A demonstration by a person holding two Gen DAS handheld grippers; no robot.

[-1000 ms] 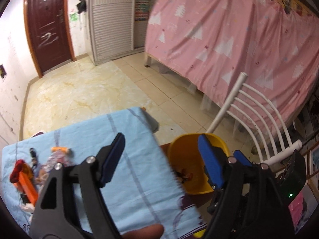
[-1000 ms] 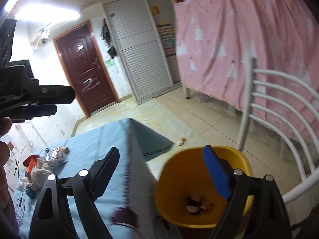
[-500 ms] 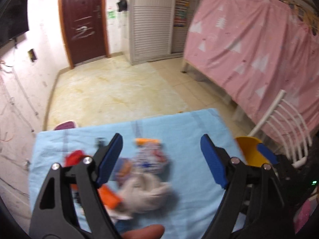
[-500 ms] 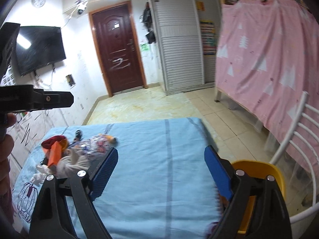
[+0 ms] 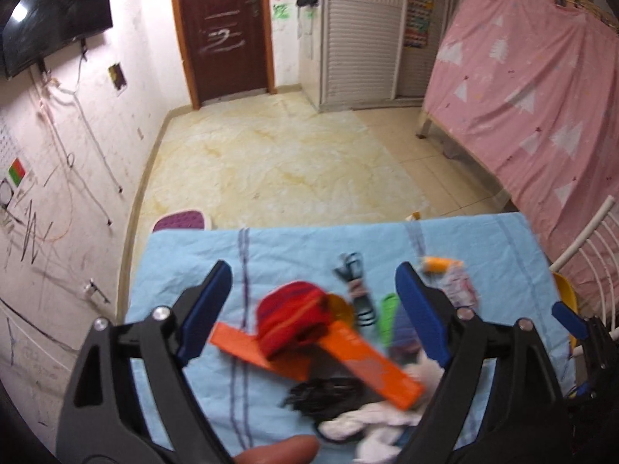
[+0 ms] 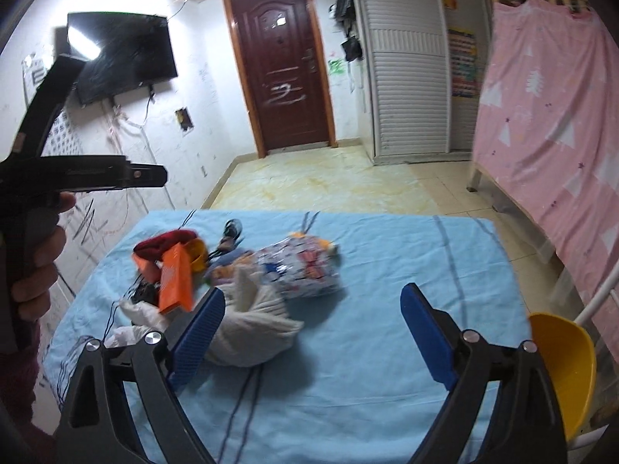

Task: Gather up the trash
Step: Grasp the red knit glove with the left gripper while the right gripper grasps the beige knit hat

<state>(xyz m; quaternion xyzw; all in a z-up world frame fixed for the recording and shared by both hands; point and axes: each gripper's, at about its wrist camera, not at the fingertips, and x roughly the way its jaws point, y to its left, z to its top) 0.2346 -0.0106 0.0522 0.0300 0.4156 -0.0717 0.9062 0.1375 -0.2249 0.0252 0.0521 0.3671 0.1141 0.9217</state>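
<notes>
Motion blur smears the trash pile (image 5: 329,332) in the left wrist view, so its smaller pieces cannot be told apart. The yellow bin (image 6: 561,367) is half hidden behind the right gripper's (image 6: 313,332) arm, its inside unseen. The table (image 6: 387,255) is cut off by the picture's lower edge.

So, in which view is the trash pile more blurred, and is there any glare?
Left wrist view: the pile is smeared by motion, the red cloth and orange box soft-edged. Right wrist view: sharper, the printed wrapper fairly readable; a bright reflection glares on the wall television. Both views bend straight lines at the edges.
</notes>
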